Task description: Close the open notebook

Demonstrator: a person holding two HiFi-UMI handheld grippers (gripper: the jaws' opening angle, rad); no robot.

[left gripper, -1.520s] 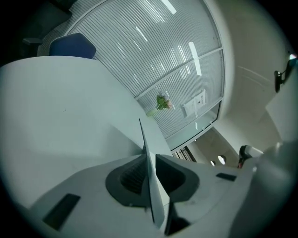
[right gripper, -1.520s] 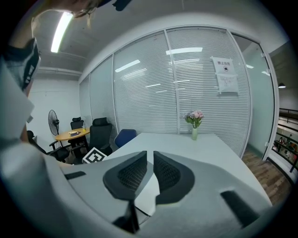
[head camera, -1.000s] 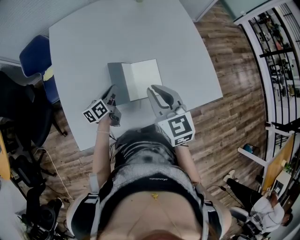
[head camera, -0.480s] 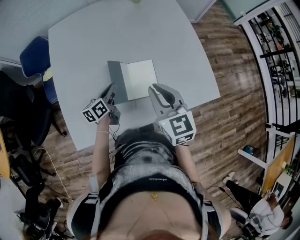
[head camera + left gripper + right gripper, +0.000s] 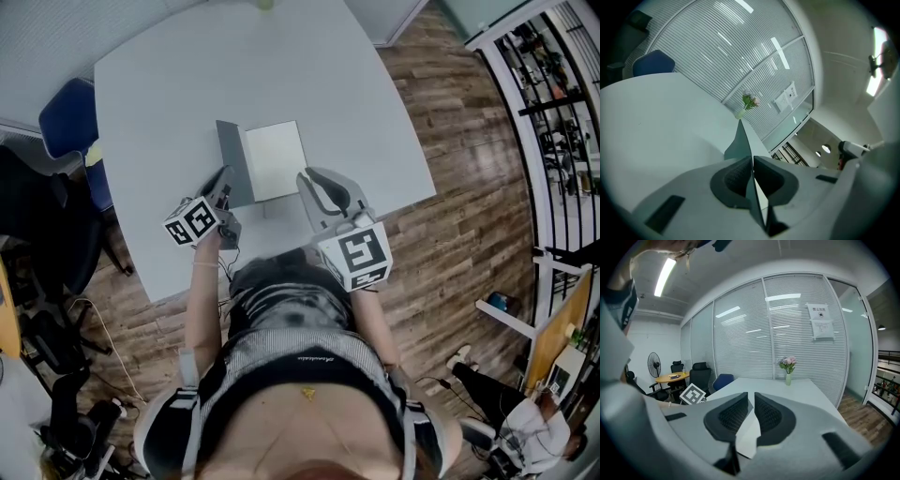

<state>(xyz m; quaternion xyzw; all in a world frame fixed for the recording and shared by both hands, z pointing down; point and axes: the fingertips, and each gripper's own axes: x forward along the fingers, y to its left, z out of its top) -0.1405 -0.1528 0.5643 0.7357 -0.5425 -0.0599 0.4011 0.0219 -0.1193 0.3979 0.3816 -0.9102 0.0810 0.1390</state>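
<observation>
Where the notebook (image 5: pixel 272 159) lies on the grey table (image 5: pixel 169 75), near the edge closest to me, it is partly open. Its white page (image 5: pixel 277 157) is flat and faces up. The grey cover (image 5: pixel 232 164) on its left side is lifted off the table and stands steeply.

Left gripper (image 5: pixel 223 180): jaws together, clamped on the near edge of that cover. In the left gripper view the thin grey sheet runs up from between the pads (image 5: pixel 736 173) like a blade.

Right gripper (image 5: pixel 307 180): at the notebook's near right corner, jaws all but together, with the white page edge pinched between them, as the right gripper view shows.

Writing: none visible on page or cover. The left cube (image 5: pixel 195 222) and the right cube (image 5: pixel 354 255) carry black-and-white square codes, no letters. Two paper notices (image 5: pixel 821 322) hang on the blinded glass wall (image 5: pixel 740 333) behind the table. The upper one has a line of characters and a small symbol, too small to read.

A vase of pink flowers (image 5: pixel 788 366) stands at the table's far edge. A blue chair (image 5: pixel 70 112) is at the table's left.
</observation>
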